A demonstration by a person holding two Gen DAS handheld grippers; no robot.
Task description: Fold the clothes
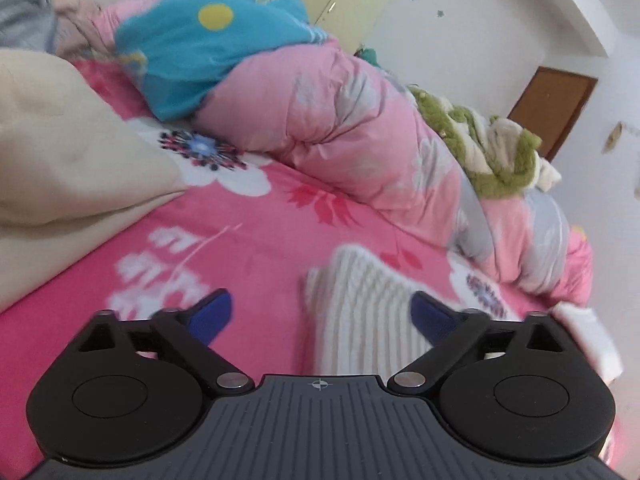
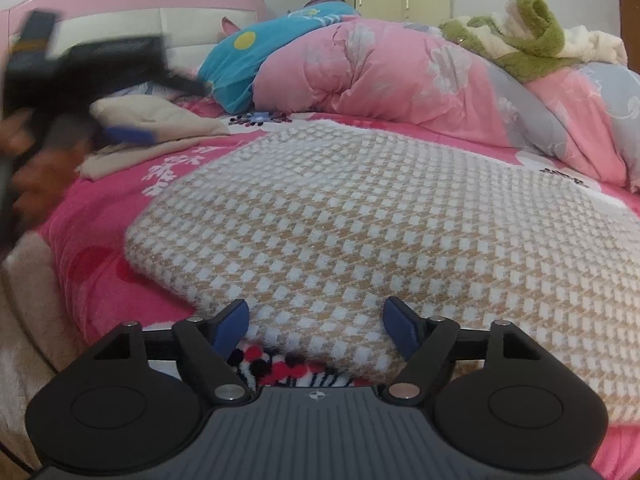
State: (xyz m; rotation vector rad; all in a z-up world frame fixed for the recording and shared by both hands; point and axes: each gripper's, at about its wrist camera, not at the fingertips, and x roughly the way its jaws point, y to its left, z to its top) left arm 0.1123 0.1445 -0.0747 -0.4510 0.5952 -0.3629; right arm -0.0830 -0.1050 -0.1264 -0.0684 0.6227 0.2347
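Nearest the right wrist camera, the right hand-held gripper (image 2: 316, 326) is seen with its blue pads spread wide and nothing between them, poised at the near edge of the bed (image 2: 92, 248). A checked beige-and-white knit garment (image 2: 360, 216) is spread directly ahead of it, lying broad and smooth across the pink floral bedsheet (image 1: 248, 232), its near hem reaching the bed's front edge. Whether the piece lies in a single layer or has been doubled over cannot be settled from this low angle; the scene would suit either a garment laid out for folding or one folded once and flattened.

The left hand-held gripper (image 1: 320, 316) is likewise held released and empty, hovering above the sheet toward the bed's left side, with a ribbed white edge of what is probably the same knit (image 1: 360, 312) below its right pad. In the right wrist view it appears blurred, gripped by a hand (image 2: 36, 160).

A cream garment or pillow (image 2: 160, 128) is seen further back at the left edge, loosely heaped. Along the far side of the bed a pink quilt (image 2: 400, 76) is bundled, with a blue patterned cover (image 1: 208, 48) and a green-and-cream fleece (image 2: 532, 36) piled on it.

No basket or other container is visible.
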